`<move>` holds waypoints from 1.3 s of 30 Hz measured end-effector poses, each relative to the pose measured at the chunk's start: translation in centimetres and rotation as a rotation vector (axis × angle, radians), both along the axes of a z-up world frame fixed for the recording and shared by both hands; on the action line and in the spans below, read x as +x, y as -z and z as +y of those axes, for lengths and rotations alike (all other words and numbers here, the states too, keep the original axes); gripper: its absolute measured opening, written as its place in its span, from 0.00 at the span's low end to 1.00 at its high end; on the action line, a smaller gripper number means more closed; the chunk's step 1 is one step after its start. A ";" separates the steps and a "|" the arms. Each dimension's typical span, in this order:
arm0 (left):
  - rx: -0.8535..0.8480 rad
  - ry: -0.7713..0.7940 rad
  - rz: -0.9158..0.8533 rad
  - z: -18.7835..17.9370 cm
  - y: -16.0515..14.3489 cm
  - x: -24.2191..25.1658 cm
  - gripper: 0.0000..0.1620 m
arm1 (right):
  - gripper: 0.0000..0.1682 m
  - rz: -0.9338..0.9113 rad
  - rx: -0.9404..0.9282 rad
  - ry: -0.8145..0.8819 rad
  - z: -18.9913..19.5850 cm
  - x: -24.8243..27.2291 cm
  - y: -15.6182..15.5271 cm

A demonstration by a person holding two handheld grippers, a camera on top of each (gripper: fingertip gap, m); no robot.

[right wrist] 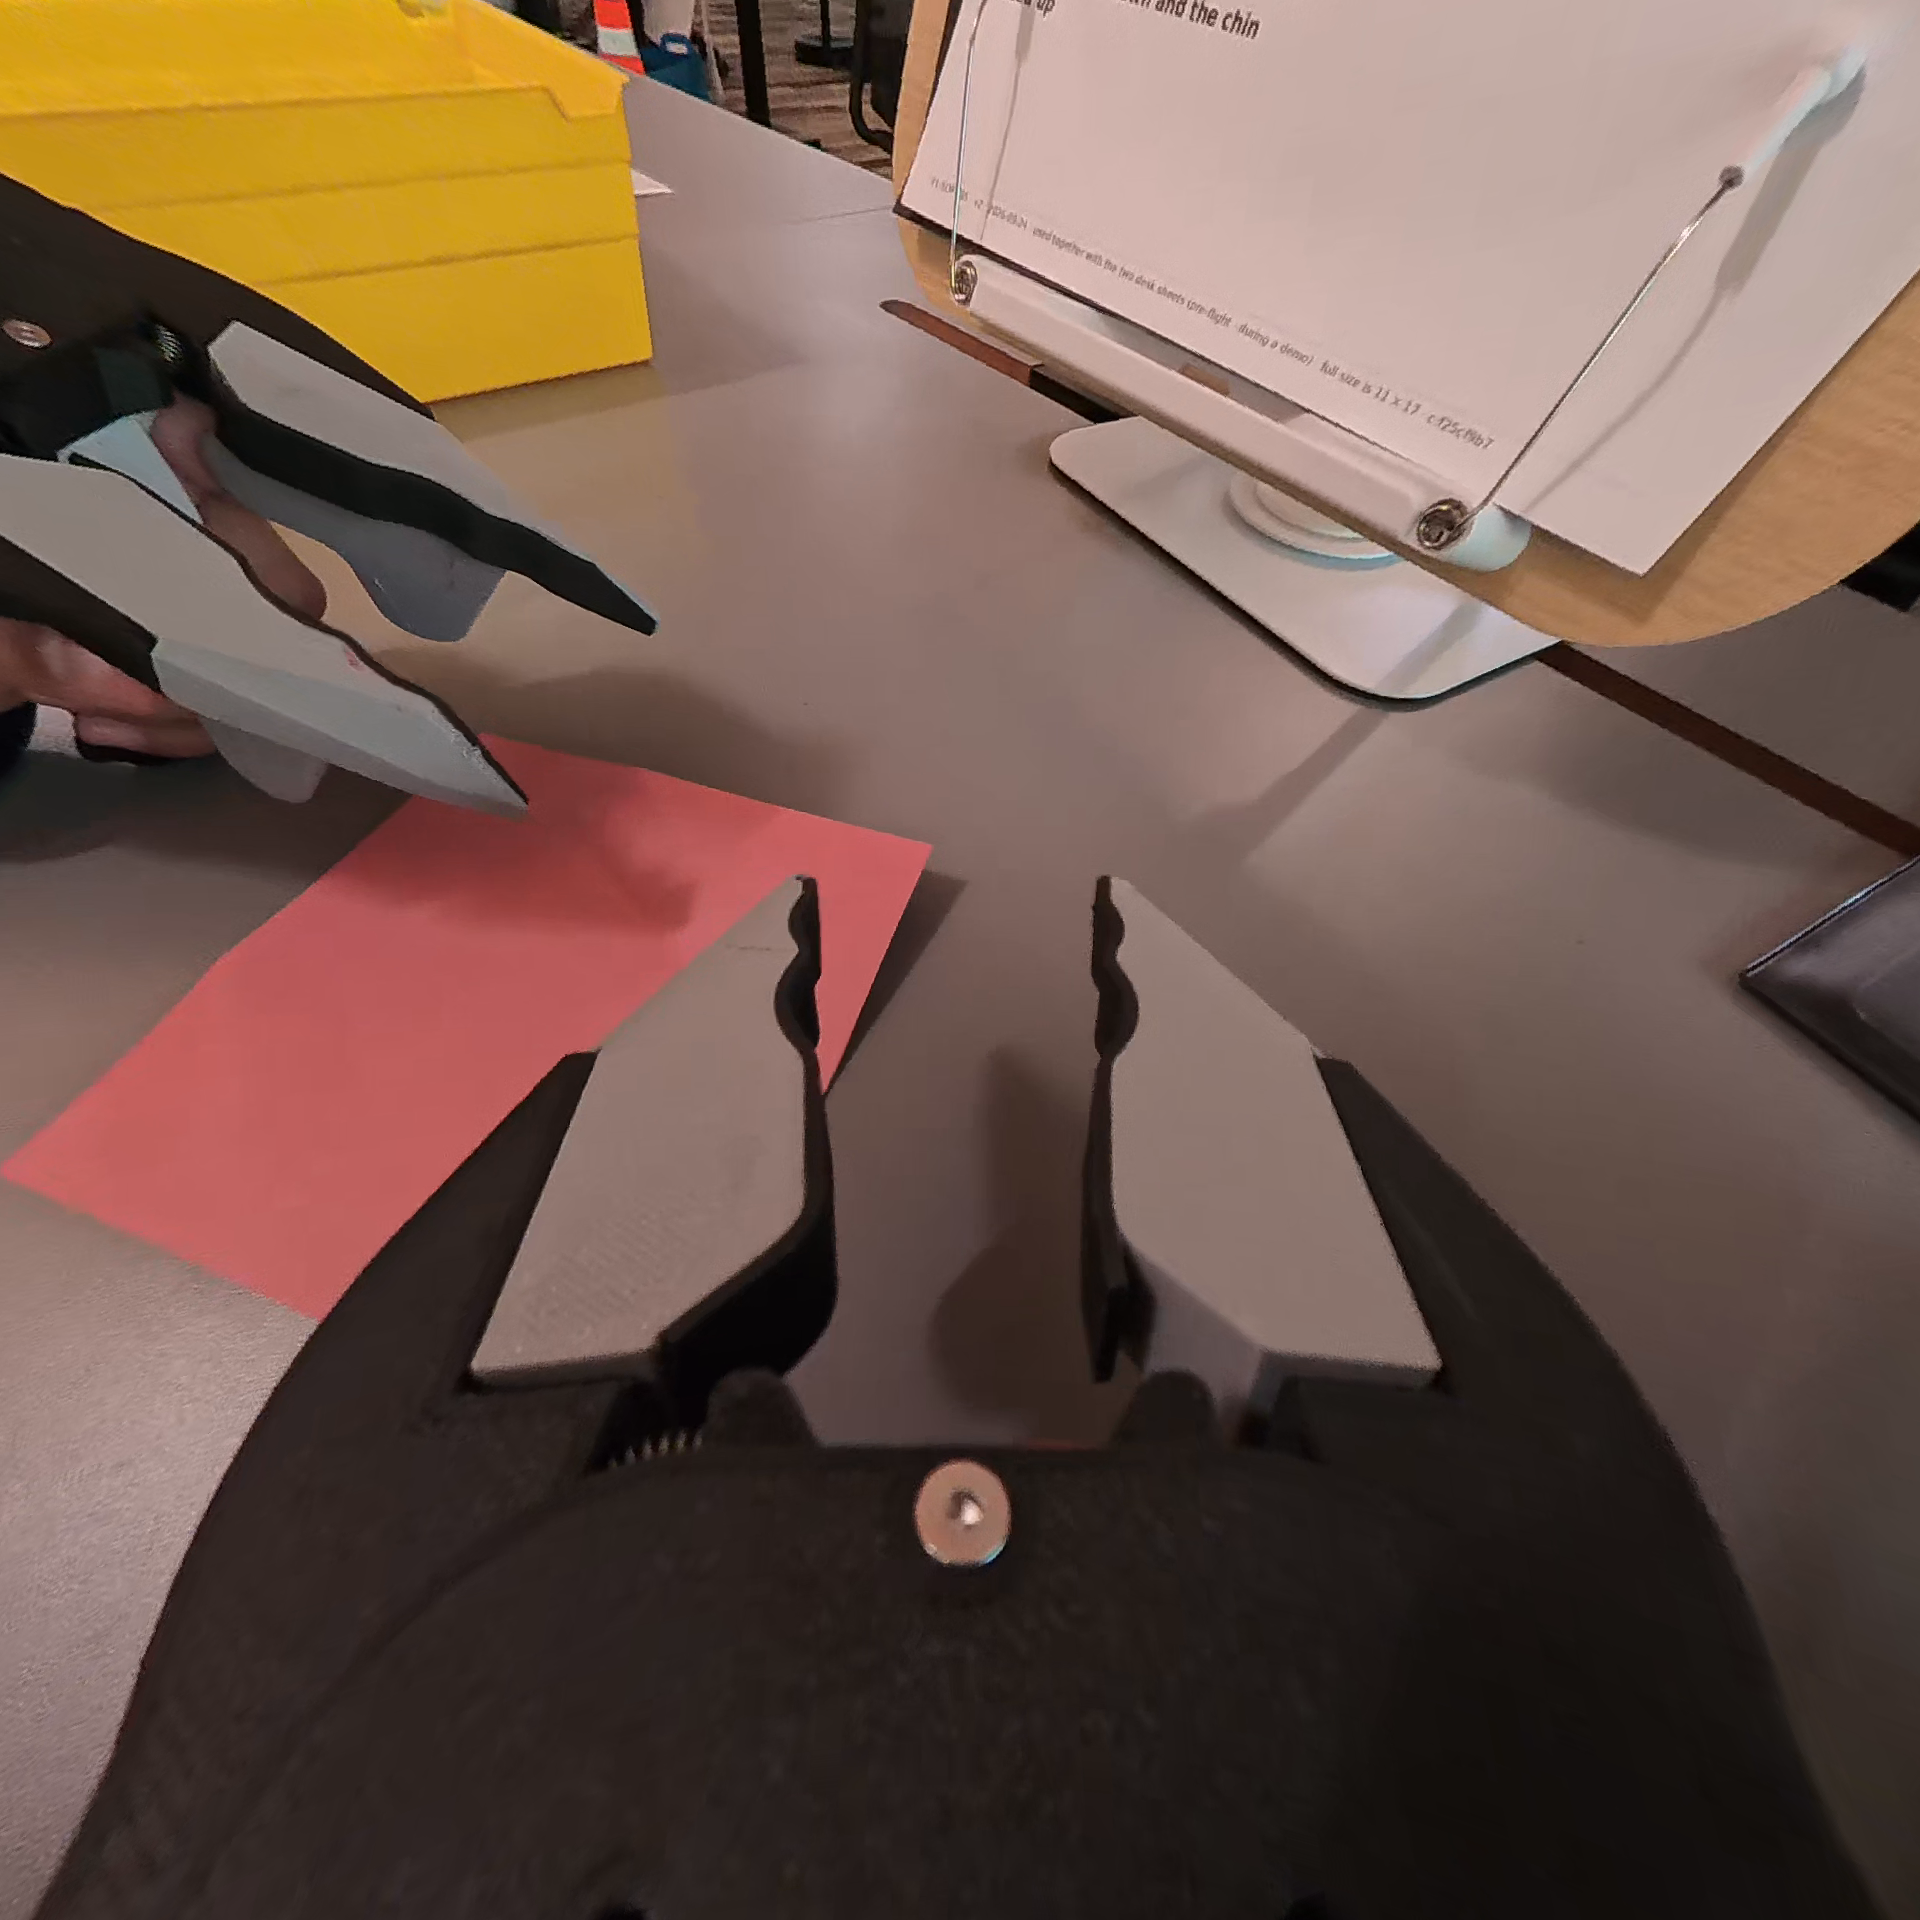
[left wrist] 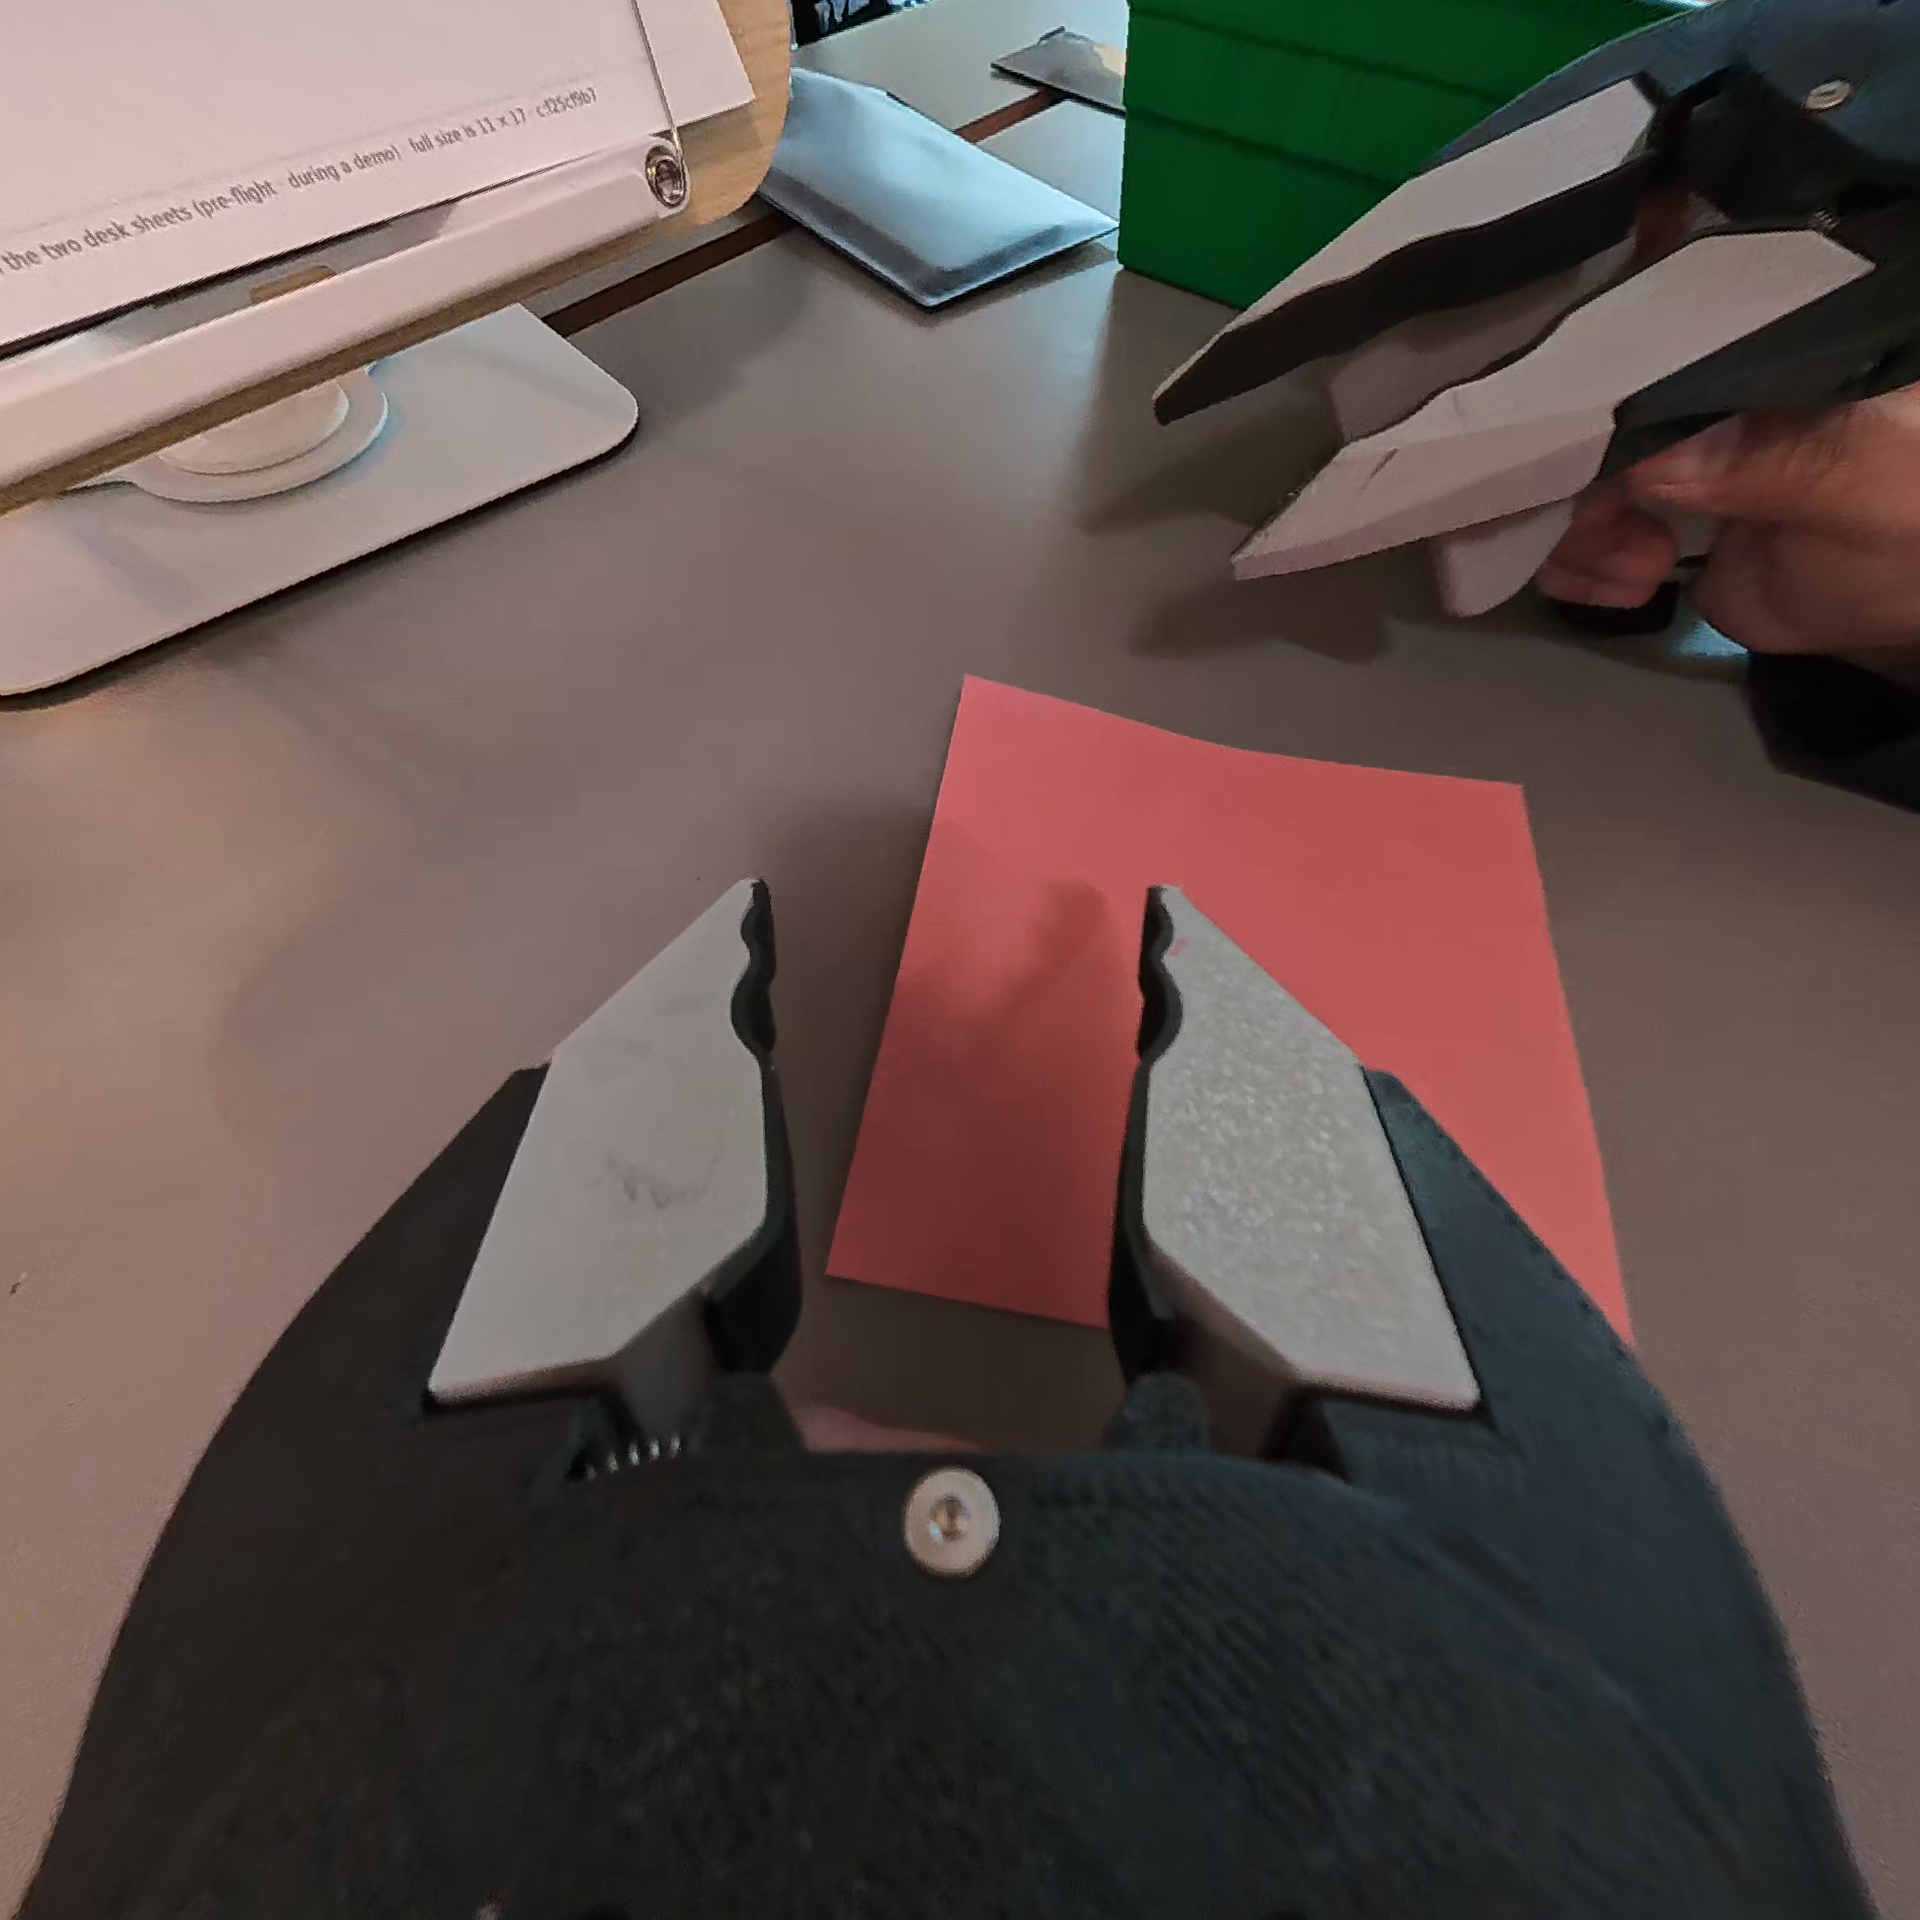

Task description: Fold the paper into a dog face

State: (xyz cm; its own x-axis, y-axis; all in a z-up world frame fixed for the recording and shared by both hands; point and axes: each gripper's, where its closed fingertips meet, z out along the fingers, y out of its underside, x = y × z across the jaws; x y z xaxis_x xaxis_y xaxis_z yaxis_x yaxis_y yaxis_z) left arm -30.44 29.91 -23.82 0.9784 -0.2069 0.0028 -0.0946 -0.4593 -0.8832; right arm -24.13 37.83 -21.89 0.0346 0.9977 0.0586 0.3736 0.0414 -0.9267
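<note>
A flat, unfolded red paper [left wrist: 1226,997] lies on the grey table [left wrist: 675,727]. My left gripper [left wrist: 956,894] is open and empty, just above the paper's left edge, with one finger over the paper and one over the table. In the right wrist view the paper [right wrist: 436,997] lies at the left. My right gripper [right wrist: 956,883] is open and empty, hovering over the paper's near right corner and the bare table beside it. Each gripper also shows in the other's view, the right one [left wrist: 1226,478] and the left one [right wrist: 582,717], both open.
A document stand [right wrist: 1351,343] with a printed sheet stands at the back on a white base [left wrist: 499,416]. A green bin [left wrist: 1299,135], a yellow bin [right wrist: 343,208], a grey pouch [left wrist: 925,197] and a dark tray [right wrist: 1849,997] sit around the table.
</note>
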 end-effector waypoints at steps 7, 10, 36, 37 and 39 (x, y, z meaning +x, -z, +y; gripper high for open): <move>-0.002 -0.004 -0.013 0.0 0.0 -0.1 0.44 | 0.28 -0.002 -0.009 -0.006 0.0 0.0 0.1; -0.006 -0.011 -0.006 0.0 0.1 -0.2 0.43 | 0.28 -0.009 -0.001 -0.006 -0.1 -0.1 0.2; -0.169 0.052 0.043 -1.6 1.9 -0.9 0.29 | 0.32 0.100 -0.182 0.029 0.9 0.4 -1.6; -0.180 0.083 0.011 -1.8 1.9 -0.3 0.29 | 0.32 0.093 -0.184 0.027 0.8 0.3 -1.5; -0.202 0.124 -0.023 -2.2 1.9 0.6 0.29 | 0.33 0.062 -0.182 0.023 0.6 0.2 -0.9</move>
